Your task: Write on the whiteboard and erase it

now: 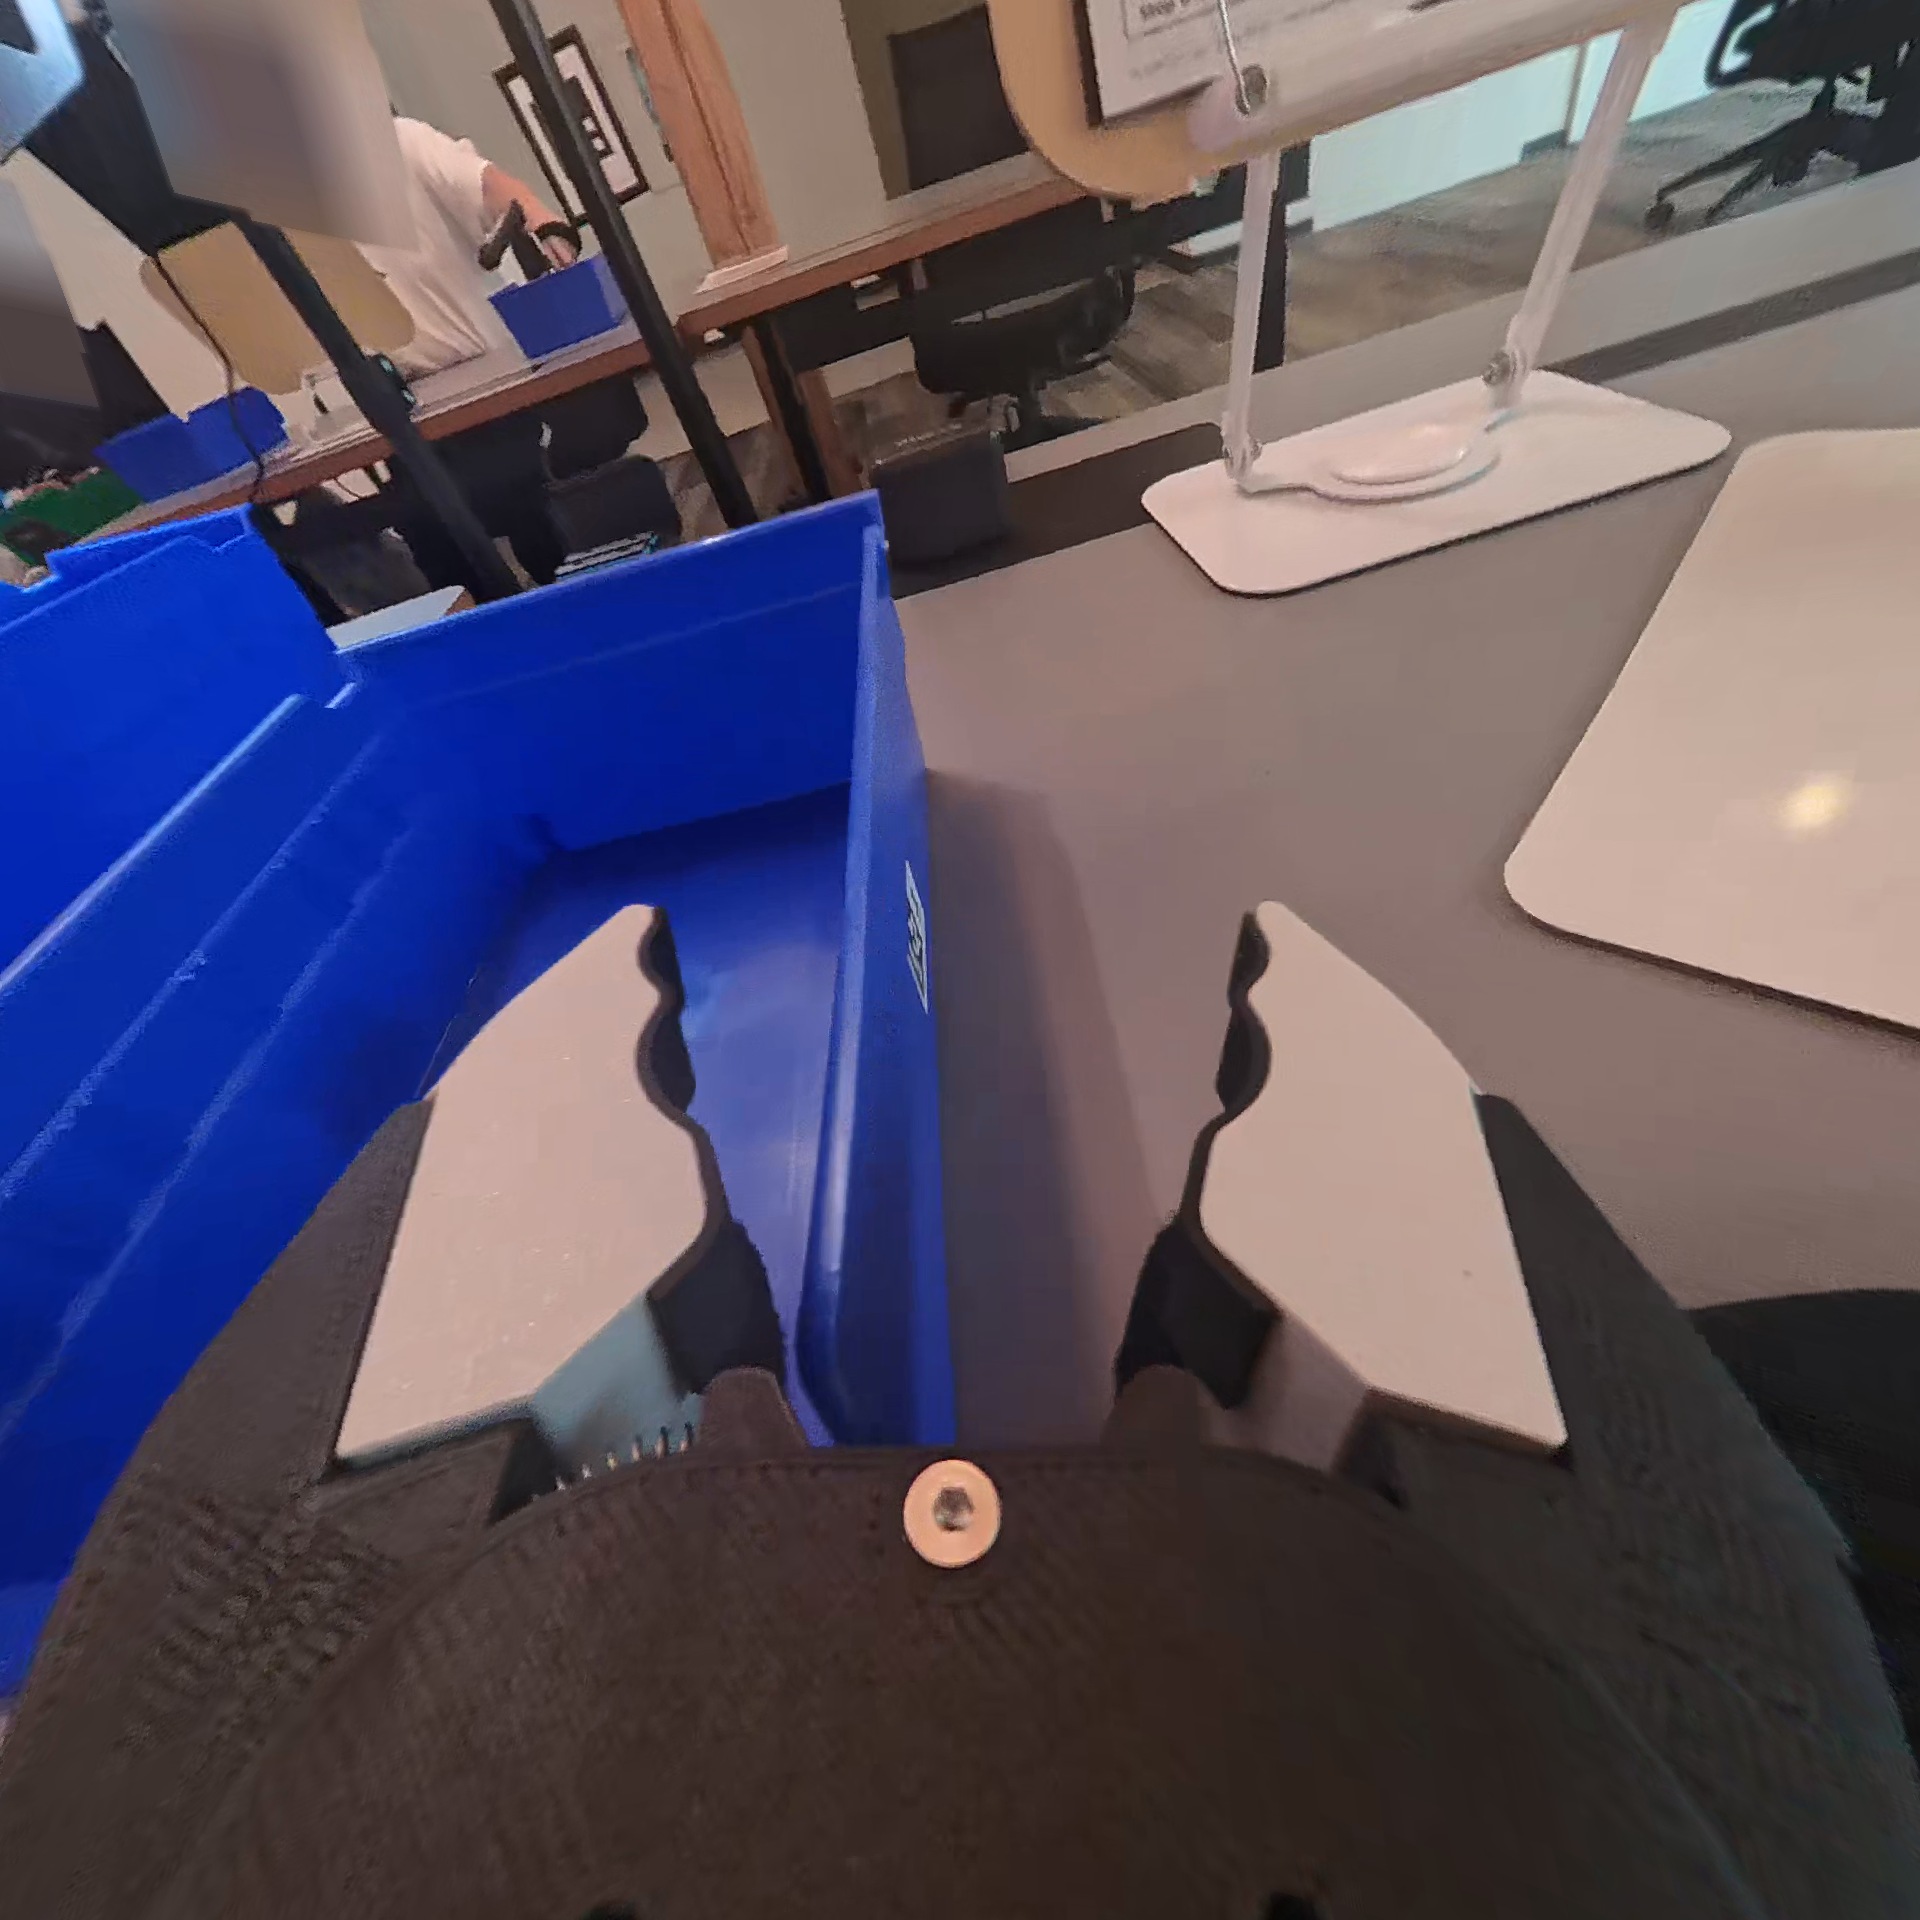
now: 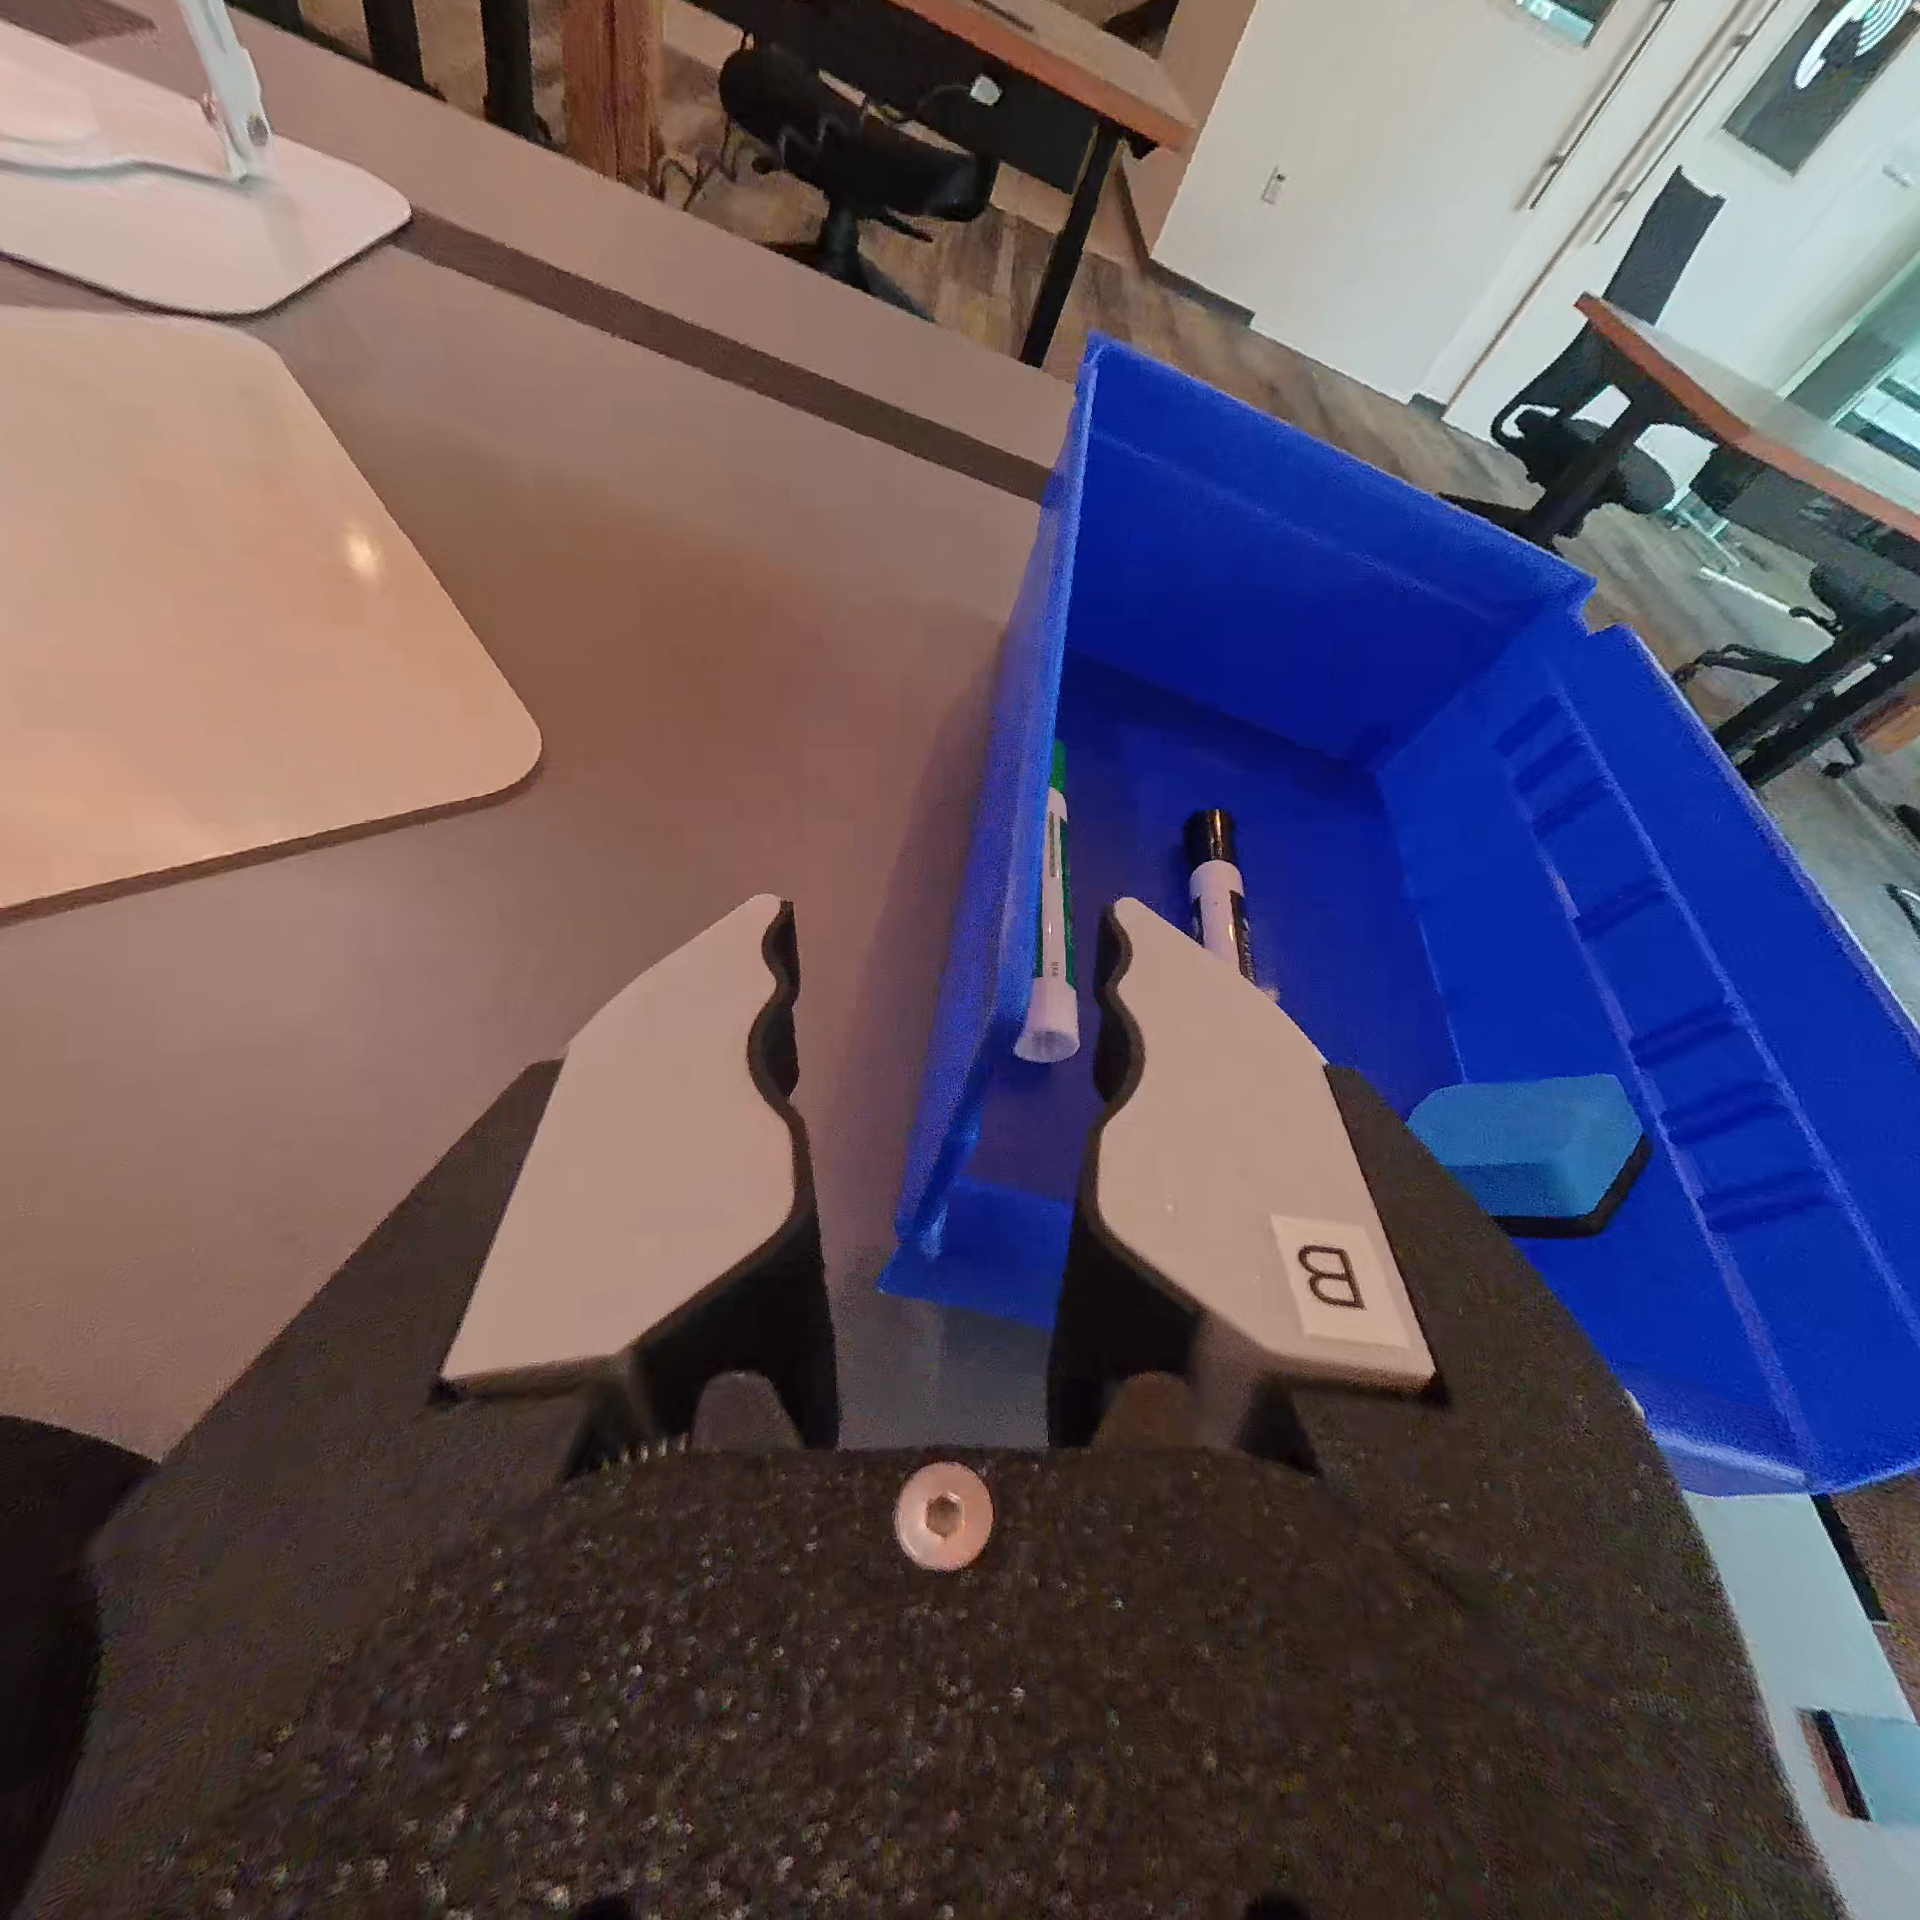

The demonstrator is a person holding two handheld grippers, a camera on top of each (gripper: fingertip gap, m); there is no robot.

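A blank white whiteboard (image 1: 1745,727) lies flat on the grey table; it also shows in the right wrist view (image 2: 208,613). A blue bin (image 2: 1351,790) holds a green-capped marker (image 2: 1051,914), a black-capped marker (image 2: 1218,894) and a blue eraser (image 2: 1538,1153). My right gripper (image 2: 945,914) is open and empty, above the bin's left wall, near the markers. My left gripper (image 1: 956,920) is open wide and empty, over the right wall of another blue bin (image 1: 582,748) whose visible floor is bare.
A white stand base with clear legs (image 1: 1444,468) sits on the table behind the whiteboard, also in the right wrist view (image 2: 187,218). A black tripod leg (image 1: 623,281), desks, office chairs and a person at a far table stand beyond the table edge. One gripper's finger ends stand about 60 cm off the other's.
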